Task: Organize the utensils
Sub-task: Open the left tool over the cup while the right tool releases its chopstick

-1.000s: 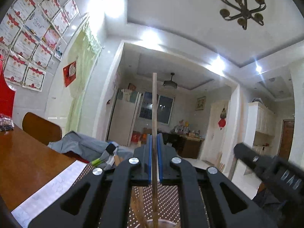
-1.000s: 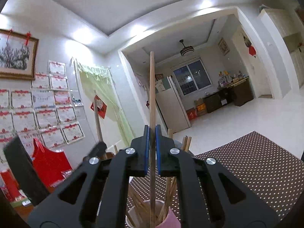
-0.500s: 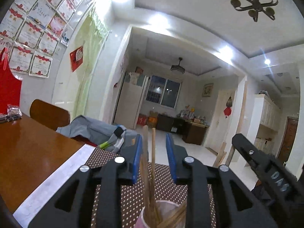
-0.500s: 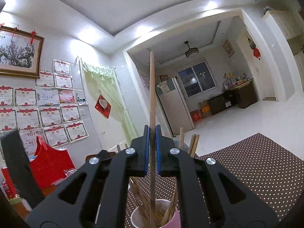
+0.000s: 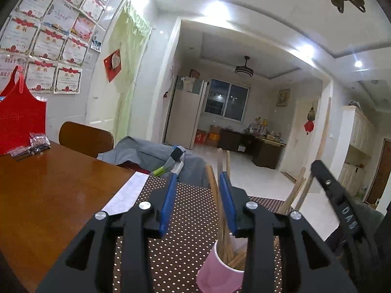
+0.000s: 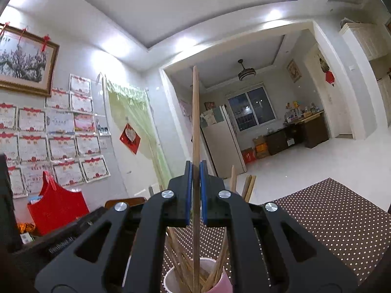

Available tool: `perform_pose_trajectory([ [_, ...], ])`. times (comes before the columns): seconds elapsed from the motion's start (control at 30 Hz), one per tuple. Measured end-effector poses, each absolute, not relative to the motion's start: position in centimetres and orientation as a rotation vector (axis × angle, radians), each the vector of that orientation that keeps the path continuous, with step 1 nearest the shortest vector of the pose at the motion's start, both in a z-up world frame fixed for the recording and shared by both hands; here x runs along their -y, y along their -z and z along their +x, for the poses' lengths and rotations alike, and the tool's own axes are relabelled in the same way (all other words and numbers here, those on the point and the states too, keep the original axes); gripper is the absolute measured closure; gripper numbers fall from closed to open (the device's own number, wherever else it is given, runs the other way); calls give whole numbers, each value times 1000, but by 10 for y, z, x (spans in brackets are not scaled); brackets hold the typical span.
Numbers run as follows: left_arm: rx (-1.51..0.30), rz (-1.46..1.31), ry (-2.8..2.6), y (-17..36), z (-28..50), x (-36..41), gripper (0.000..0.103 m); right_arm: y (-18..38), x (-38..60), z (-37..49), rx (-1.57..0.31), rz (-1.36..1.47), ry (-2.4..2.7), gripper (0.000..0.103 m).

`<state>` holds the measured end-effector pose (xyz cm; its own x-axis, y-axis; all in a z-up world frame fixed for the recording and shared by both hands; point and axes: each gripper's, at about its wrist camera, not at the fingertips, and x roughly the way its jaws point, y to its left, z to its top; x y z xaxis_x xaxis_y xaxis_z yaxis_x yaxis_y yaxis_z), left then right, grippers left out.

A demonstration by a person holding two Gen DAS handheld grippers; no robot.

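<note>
A pink cup (image 5: 215, 276) stands on the brown dotted mat (image 5: 185, 219) with several wooden chopsticks (image 5: 221, 232) in it. My left gripper (image 5: 198, 202) hovers just above and behind the cup. Its jaws are opening, and the chopstick tops rise between the blue pads, close to the right pad (image 5: 227, 202), with nothing pinched. My right gripper (image 6: 195, 171) is shut on one upright chopstick (image 6: 195, 122), whose lower end reaches down into the pink cup (image 6: 226, 284). In the left wrist view the right gripper (image 5: 342, 210) shows at the right edge.
The mat lies on a brown wooden table (image 5: 48, 195). A red bag (image 5: 22, 122) and small packets (image 5: 36, 144) sit at its far left. A wooden chair back (image 5: 85, 139) and grey clothing (image 5: 151, 153) stand beyond the table's far edge.
My left gripper has let go of its chopstick, which now stands in the cup, and its jaws have spread apart. The right gripper still holds its chopstick upright over the cup.
</note>
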<state>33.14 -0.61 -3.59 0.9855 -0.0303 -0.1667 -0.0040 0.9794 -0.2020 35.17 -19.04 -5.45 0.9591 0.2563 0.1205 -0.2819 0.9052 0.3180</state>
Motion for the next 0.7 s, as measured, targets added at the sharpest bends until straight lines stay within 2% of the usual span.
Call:
perform_pose_trajectory([
  [0.37,-205,-139,-1,39,338,8,66,58,168,362,-67,242,-290,96],
  [0.7,-278,-116,-33,47,350,5,66,57,152,387,-347,173,-303,96],
])
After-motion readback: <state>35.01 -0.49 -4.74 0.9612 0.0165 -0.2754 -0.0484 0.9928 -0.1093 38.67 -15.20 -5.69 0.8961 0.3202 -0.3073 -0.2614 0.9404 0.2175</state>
